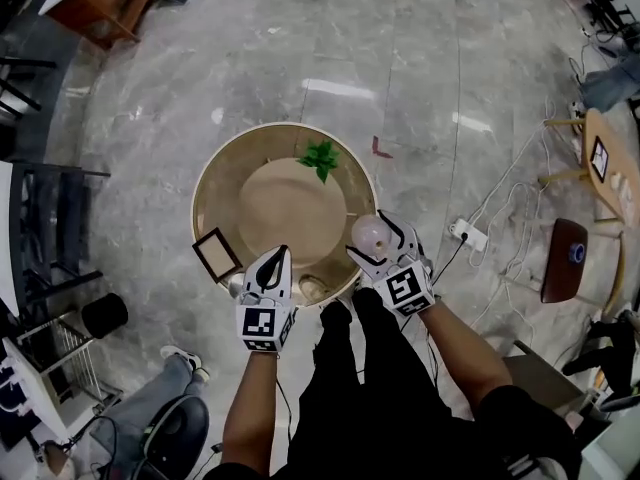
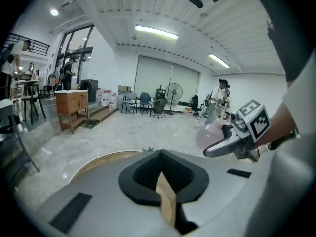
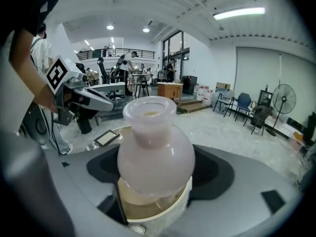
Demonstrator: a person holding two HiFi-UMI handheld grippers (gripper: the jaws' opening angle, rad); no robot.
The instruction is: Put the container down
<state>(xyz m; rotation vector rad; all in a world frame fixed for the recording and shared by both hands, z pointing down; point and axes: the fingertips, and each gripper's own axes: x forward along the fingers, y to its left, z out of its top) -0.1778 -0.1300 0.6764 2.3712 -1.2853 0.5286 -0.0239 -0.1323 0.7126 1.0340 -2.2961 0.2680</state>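
The container [image 1: 368,230] is a frosted, pinkish-white jar with a wide neck and a tan layer at its bottom [image 3: 155,152]. My right gripper [image 1: 375,243] is shut on its lower body and holds it upright over the near right rim of the round wooden table [image 1: 230,183]. In the left gripper view the container [image 2: 210,135] shows at the right, carried by the right gripper [image 2: 232,142]. My left gripper [image 1: 279,255] hovers over the table's near edge with its jaws together and only a thin tan sliver [image 2: 165,201] between them.
A green plant sprig [image 1: 320,156] lies at the table's far side. A small picture frame [image 1: 216,254] sits at the near left rim, and small items [image 1: 312,288] lie at the front edge. On the floor to the right are a power strip [image 1: 468,234], cables and a brown chair [image 1: 563,260].
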